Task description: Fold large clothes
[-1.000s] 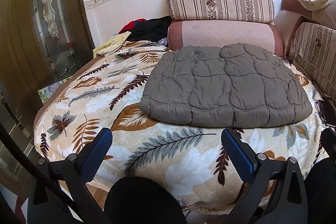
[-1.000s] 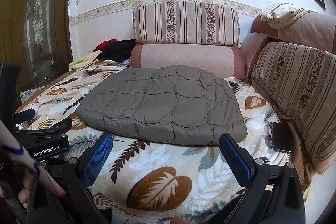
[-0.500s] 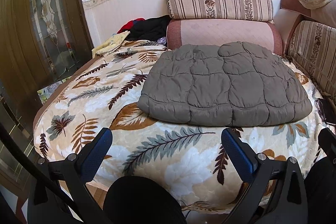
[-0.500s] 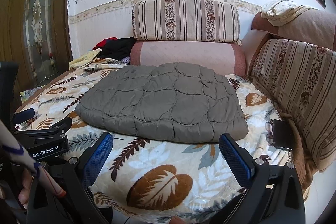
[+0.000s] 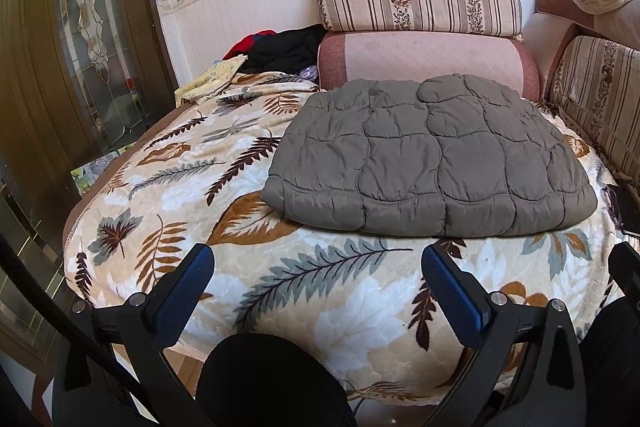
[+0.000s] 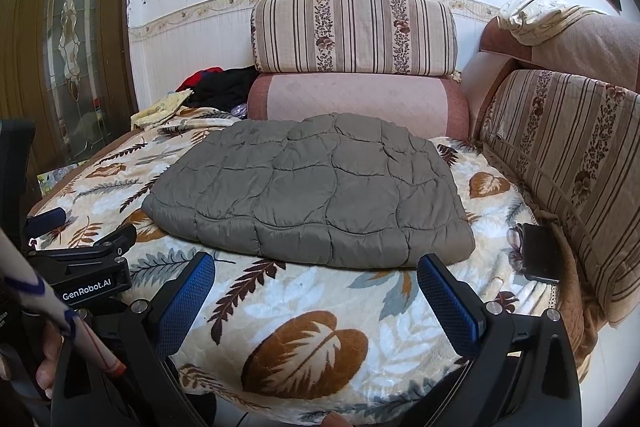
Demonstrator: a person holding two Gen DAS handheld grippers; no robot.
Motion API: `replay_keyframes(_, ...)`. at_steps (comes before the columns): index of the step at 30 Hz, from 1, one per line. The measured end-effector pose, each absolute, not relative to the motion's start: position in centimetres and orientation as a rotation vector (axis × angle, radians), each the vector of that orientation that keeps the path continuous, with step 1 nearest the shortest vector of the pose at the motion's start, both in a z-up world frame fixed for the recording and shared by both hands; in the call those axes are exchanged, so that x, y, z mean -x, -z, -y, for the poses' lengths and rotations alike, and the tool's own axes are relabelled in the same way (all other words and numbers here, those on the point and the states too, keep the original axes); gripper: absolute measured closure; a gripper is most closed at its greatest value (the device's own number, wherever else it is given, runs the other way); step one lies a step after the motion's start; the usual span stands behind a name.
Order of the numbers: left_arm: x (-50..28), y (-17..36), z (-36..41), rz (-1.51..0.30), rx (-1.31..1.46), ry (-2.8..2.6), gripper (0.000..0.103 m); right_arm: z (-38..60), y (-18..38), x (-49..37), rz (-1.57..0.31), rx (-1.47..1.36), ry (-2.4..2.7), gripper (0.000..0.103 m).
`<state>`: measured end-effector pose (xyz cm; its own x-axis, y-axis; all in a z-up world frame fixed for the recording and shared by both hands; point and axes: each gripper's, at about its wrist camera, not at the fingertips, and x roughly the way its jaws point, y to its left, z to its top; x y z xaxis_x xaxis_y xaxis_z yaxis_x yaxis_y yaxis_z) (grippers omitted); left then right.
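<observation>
The grey quilted coat (image 5: 432, 159) lies flat as a folded, roughly rectangular bundle on the leaf-print blanket (image 5: 312, 283) that covers the bed, its far edge close to the pink bolster (image 5: 424, 57) at 12 o'clock and its near hem facing both cameras. By the look of it the folding is well along, so the step in hand is probably one more fold or a last tidy. To do that well, each pair of tongs should take a near corner of the padding, bite through all layers so the slippery stuffing does not slide apart, lift both sides evenly, carry the hem towards the bolster, then press the crease flat. The left tongs (image 5: 318, 277) stand wide and empty above the blanket's near edge, short of the coat; the right tongs (image 6: 316, 281) are likewise wide, holding nothing, just short of the hem. In the right view the left tongs' body shows at 9 o'clock. Sleeves, collar and zip are tucked out of sight, so how many layers lie under the top face cannot be told. A heap of dark and red clothes (image 5: 280, 47) at 11 o'clock is too bunched to identify. A dark flat thing (image 6: 540, 253) at 3 o'clock, beside the striped cushion (image 6: 560, 163), is hard to name. The fisheye bends all edges.
</observation>
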<state>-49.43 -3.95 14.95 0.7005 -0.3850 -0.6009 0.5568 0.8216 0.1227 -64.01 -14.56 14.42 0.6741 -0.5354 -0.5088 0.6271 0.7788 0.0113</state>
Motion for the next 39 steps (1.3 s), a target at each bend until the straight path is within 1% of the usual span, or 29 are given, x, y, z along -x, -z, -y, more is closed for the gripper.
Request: replay_keyframes(39,49.46,-14.26,3.75,-0.600,-0.314,0.532,0.000,14.81,-13.67,63.87,-0.533,-0.221,0.661,0.000)
